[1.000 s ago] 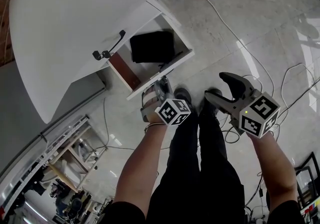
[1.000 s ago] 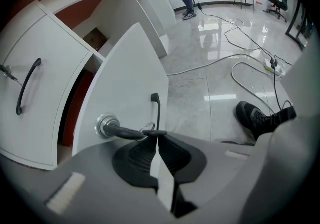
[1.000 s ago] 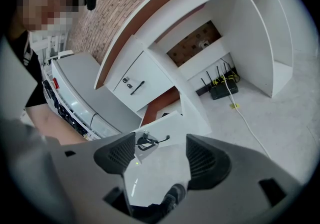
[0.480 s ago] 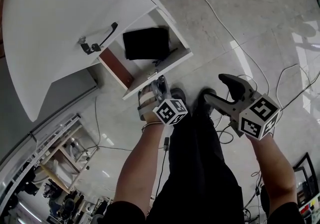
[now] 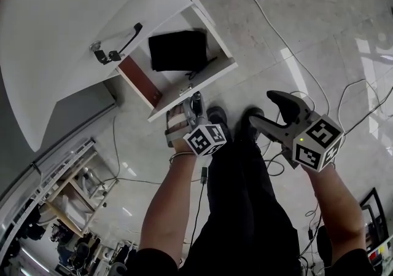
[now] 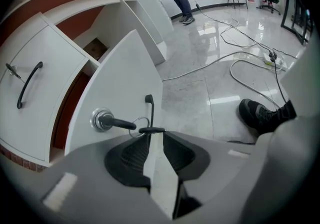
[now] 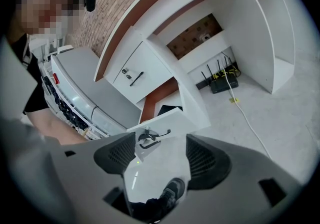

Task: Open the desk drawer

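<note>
As its jaws have just been opening a crack beside the black bar handle [image 6: 149, 107], pinching nothing, the left tool [image 6: 152, 138] faces the white desk drawer [image 5: 212, 78], which stands pulled out of the white counter [image 5: 61, 23] toward it. The right tool [image 7: 162, 155] gapes empty, farther off.

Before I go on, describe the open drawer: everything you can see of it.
The drawer is white and stands pulled well out of the desk, with a reddish-brown side wall and a flat black item lying inside. Its front carries a black bar handle and a metal lock with a key in it. The left gripper, whose jaws have just been opening, sits at the handle without clamping it.
</note>
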The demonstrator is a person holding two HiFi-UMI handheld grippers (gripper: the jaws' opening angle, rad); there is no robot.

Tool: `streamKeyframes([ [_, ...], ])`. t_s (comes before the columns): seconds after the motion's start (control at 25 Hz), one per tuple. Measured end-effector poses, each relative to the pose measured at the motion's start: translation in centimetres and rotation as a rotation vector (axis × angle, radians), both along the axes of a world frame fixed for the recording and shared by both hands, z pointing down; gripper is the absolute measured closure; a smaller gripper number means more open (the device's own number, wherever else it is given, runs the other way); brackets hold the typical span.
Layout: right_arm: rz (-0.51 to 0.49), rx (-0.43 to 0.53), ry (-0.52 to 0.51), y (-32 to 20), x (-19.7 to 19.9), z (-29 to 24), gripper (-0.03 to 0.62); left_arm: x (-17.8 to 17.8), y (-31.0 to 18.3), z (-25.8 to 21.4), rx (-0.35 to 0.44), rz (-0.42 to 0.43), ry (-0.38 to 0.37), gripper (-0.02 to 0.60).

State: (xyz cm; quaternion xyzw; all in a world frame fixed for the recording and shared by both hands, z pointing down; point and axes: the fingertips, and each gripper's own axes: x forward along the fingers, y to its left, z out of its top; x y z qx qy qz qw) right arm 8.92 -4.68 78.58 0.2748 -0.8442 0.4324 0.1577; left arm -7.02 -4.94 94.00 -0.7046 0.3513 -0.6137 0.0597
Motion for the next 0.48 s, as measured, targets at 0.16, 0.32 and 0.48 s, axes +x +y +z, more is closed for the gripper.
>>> streamKeyframes([
  [0.16, 0.002, 0.007, 0.001, -0.9, -0.2, -0.6, 0.269, 0.2, 0.0, -0.6, -0.072, -0.037, 0.027, 0.488],
  [0.32, 0.009, 0.026, -0.012, -2.5, -0.9, -1.9, 0.269, 0.1, 0.4, -1.0, -0.106, -0.025, 0.040, 0.468],
  [0.48, 0.022, 0.036, -0.012, -3.6, -1.1, -1.9, 0.269, 0.4, 0.9, -0.2, -0.119, -0.017, 0.059, 0.429],
])
